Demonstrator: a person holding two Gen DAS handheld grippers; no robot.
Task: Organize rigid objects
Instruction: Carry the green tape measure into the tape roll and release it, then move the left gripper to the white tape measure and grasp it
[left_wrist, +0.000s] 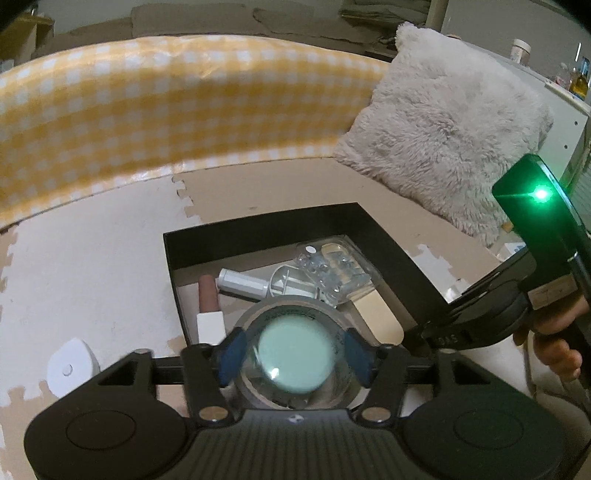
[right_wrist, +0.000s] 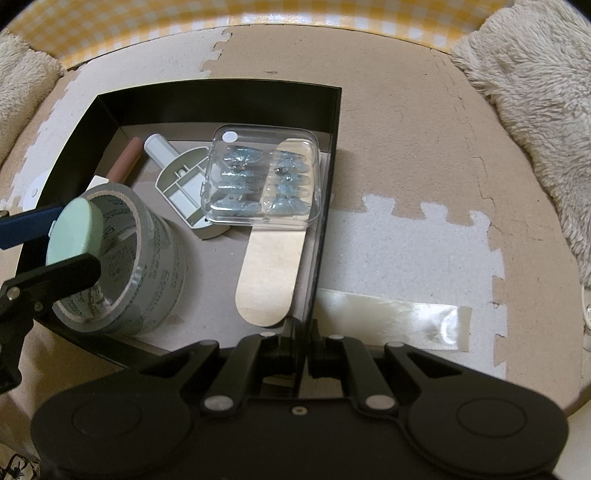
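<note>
Mint-green and round, a small lidded jar (left_wrist: 291, 360) is sitting clamped between the blue pads of the left hand-held gripper (left_wrist: 291, 356), hovering over a roll of grey tape (right_wrist: 147, 266) at the near-left corner of the black box (right_wrist: 221, 99). The right hand-held gripper (right_wrist: 301, 354) is pinching the box's right wall near its front corner. Inside the box are lying a wooden paddle (right_wrist: 267, 273), a clear plastic case (right_wrist: 264, 177), a white holder (right_wrist: 177, 181) and a brown tube (right_wrist: 127, 158). The box is resting on the foam floor mat (right_wrist: 406, 147).
</note>
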